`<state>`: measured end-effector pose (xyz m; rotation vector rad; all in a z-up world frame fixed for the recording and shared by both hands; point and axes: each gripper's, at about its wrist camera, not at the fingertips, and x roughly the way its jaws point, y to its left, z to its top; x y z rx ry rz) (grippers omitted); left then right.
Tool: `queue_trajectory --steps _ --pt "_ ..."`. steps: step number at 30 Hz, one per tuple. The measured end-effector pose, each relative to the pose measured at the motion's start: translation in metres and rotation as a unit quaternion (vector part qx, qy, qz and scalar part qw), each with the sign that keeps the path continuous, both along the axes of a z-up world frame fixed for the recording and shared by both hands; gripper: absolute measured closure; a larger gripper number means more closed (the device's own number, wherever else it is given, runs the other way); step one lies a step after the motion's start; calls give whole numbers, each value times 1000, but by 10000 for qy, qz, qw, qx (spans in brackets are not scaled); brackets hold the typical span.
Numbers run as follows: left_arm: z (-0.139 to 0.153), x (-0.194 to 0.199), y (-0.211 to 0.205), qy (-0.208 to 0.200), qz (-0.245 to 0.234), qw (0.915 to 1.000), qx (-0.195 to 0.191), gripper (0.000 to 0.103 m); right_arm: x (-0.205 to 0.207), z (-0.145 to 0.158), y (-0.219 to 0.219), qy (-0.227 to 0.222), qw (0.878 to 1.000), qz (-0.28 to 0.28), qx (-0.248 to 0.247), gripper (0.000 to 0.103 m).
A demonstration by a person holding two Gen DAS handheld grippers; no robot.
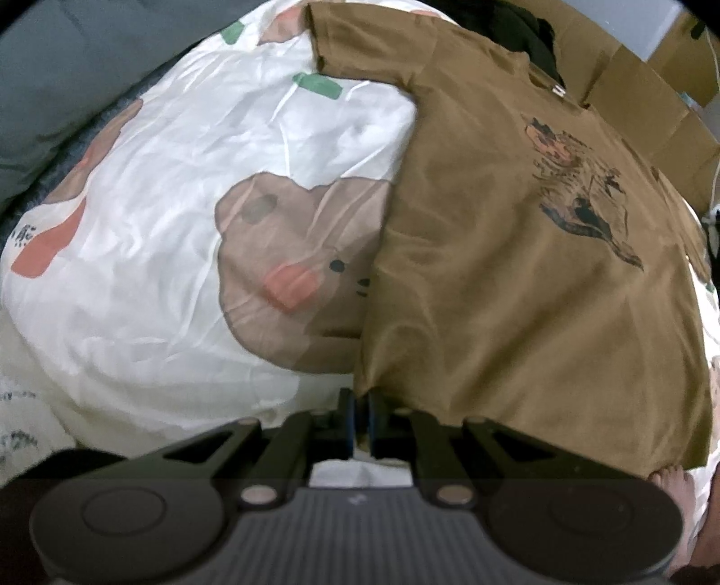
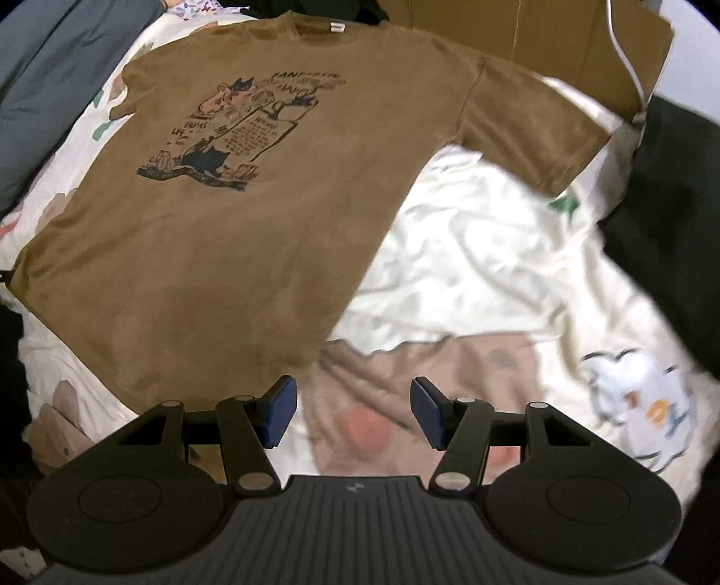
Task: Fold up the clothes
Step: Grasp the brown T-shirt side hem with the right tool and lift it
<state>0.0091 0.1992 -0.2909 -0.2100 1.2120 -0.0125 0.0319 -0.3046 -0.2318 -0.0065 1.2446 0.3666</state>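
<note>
A brown T-shirt lies spread flat, print up, on a bed's cartoon quilt. No fold is made yet. The left tongs appear to pinch its bottom hem corner; the right tongs hover spread wide, holding nothing.

Brown t-shirt, chest print: "LIFE" legible at the left side; top line looks like "FANTASTIC", uncertain; scroll lines too small; neck label unreadable
</note>
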Motion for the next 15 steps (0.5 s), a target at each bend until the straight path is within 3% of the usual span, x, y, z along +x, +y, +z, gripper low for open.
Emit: queue_trajectory --steps 4,6,13,15 --pt "7 1 -3 -99 -57 9999 41 97 1 -19 1 350 9980 -402 332 44" --pt "7 1 -3 -102 -49 9999 48 97 1 -28 3 534 9961 -535 447 50" --pt "7 6 -7 -128 -69 9999 75 97 -1 -60 9 1176 9859 -894 789 50" --pt "11 7 -8 -164 -91 9998 77 97 -4 -70 14 1364 9835 -797 881 59"
